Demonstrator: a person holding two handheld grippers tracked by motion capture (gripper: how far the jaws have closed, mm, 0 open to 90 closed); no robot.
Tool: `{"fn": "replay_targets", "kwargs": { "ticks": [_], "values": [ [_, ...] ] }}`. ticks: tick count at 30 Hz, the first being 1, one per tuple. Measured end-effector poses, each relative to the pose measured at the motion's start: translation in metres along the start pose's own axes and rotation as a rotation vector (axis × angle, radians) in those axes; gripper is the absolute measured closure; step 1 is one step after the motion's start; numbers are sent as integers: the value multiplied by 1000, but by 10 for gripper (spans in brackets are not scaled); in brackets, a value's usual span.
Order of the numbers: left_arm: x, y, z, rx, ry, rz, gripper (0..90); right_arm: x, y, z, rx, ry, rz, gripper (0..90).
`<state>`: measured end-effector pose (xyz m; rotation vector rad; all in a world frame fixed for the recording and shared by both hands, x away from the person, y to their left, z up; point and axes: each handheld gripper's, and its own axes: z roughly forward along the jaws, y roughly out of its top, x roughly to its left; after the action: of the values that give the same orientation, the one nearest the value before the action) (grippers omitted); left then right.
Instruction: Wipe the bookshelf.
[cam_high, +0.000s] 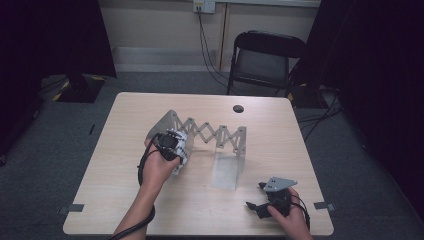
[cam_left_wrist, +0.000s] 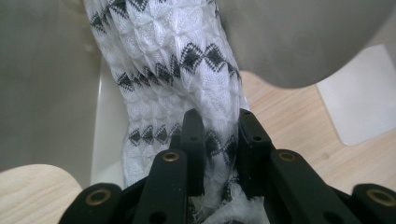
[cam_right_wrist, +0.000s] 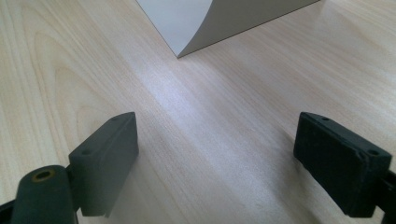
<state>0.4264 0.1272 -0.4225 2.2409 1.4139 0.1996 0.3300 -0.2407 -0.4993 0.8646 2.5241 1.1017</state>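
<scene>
A white woven cloth (cam_left_wrist: 173, 70) patterned with rows of black diamonds is seen gripped by the left gripper (cam_left_wrist: 219, 126), its two black jaws closed on a bunched fold of the fabric. From the jaws the cloth is stretched upward and slightly to the left, out of the top of the frame; frayed white threads are visible low between the jaws. Behind the cloth, a pale grey panel (cam_left_wrist: 46, 84) is seen to the left of the jaws, and another grey panel with a rounded corner (cam_left_wrist: 299, 42) above and to their right. The light wooden table (cam_left_wrist: 299, 121) is visible right of the jaws, with a pale flat plate (cam_left_wrist: 364, 98) lying on it.
</scene>
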Motion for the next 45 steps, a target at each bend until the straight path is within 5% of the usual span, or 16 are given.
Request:
{"fn": "replay_targets", "kwargs": {
  "ticks": [12,22,30,45],
  "values": [
    [4,-13,24,28,10,-16,755,0,0,0,0,0,0,135],
    [3,-18,26,28,5,-3,755,0,0,0,0,0,0,135],
    [2,-7,2,13,11,1,755,0,0,0,0,0,0,135],
    [-6,36,-69,-128,52,25,756,0,0,0,0,0,2,135]
  ]
}}
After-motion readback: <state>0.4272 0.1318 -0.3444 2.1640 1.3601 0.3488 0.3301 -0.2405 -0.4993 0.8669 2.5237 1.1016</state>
